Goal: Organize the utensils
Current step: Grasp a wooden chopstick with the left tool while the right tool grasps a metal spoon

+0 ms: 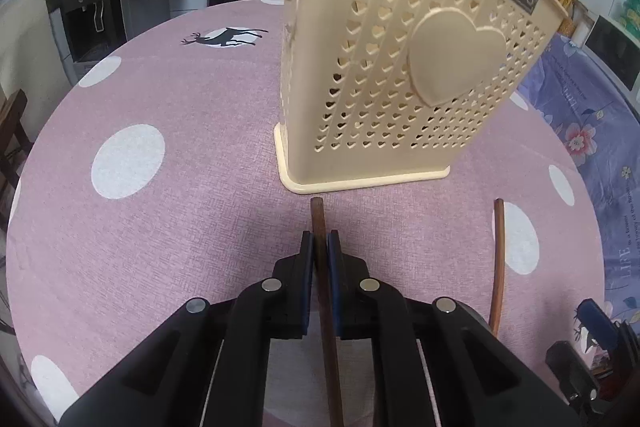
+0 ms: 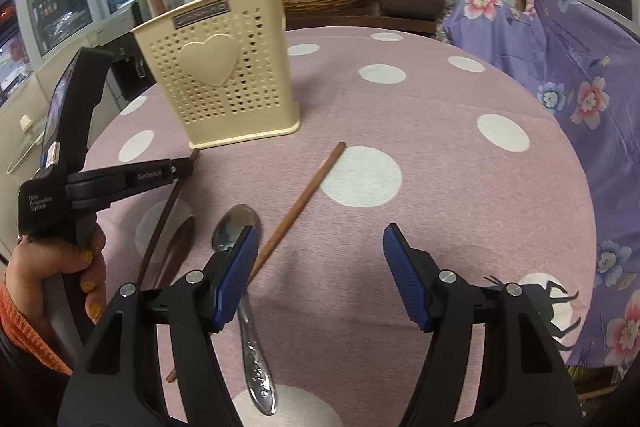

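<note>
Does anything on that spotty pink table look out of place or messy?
Yes, mildly. A chopstick and a metal spoon lie loose on the tablecloth instead of standing in the cream holder, where two chopsticks already lean. The left gripper is shut on a darker chopstick. Nothing looks spilled or broken.

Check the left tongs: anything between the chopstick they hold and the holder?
Nothing visible. The left tongs grip the dark chopstick, its tip just short of the cream holder base, with only bare tablecloth between. The other chopstick lies off to the right.
</note>
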Tool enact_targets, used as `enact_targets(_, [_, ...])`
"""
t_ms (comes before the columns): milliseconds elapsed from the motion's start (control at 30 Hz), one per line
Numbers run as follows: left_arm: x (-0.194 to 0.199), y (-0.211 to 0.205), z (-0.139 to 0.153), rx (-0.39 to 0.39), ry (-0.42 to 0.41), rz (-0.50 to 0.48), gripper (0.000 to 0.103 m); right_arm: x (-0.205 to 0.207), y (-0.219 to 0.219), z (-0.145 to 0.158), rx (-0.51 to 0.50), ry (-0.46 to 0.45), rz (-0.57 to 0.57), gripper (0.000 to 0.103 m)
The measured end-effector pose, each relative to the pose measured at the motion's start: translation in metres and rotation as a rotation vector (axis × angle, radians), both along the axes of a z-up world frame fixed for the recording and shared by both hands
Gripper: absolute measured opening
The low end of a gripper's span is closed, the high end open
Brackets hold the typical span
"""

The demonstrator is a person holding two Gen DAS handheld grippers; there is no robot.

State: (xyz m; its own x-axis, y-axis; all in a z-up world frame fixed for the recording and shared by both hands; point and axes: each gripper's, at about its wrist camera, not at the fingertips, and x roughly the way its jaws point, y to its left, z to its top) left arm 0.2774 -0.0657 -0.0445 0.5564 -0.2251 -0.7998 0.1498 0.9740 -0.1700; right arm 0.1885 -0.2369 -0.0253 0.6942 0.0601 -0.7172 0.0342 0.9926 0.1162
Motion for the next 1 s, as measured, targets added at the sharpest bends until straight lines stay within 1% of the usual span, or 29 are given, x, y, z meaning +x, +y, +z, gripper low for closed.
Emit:
enact_targets(67, [-0.003,0.005,0.007,-0.022,-0.018,0.006,0.008,0.003,0.006,0.000,0.004,0.005,0.049,0.065])
enact_targets(167, [-0.008,0.014,0.019,-0.054,-0.048,0.014,0.008,0.010,0.019,-0.003,0.012,0.037,0.142,0.065])
enact_targets(333, [-0.022,0.032,0.036,-0.085,-0.091,0.032,0.009,0.020,0.052,-0.005,-0.101,0.050,0.268,0.065])
enact_targets(467, [-0.032,0.042,0.046,-0.088,-0.121,0.034,0.009,0.028,0.067,-0.014,-0.169,0.088,0.315,0.065])
enact_targets(567, [-0.033,0.048,0.046,-0.106,-0.119,0.033,0.009,0.030,0.073,-0.019,-0.204,0.105,0.328,0.065])
enact_targets(767, [-0.033,0.055,0.049,-0.142,-0.123,0.036,0.009,0.038,0.072,-0.029,-0.216,0.144,0.308,0.064])
enact_targets(933, [-0.034,0.057,0.048,-0.154,-0.121,0.035,0.009,0.046,0.075,-0.029,-0.221,0.143,0.330,0.063])
enact_targets(1000, [-0.034,0.057,0.048,-0.156,-0.120,0.036,0.009,0.048,0.075,-0.028,-0.225,0.146,0.329,0.059])
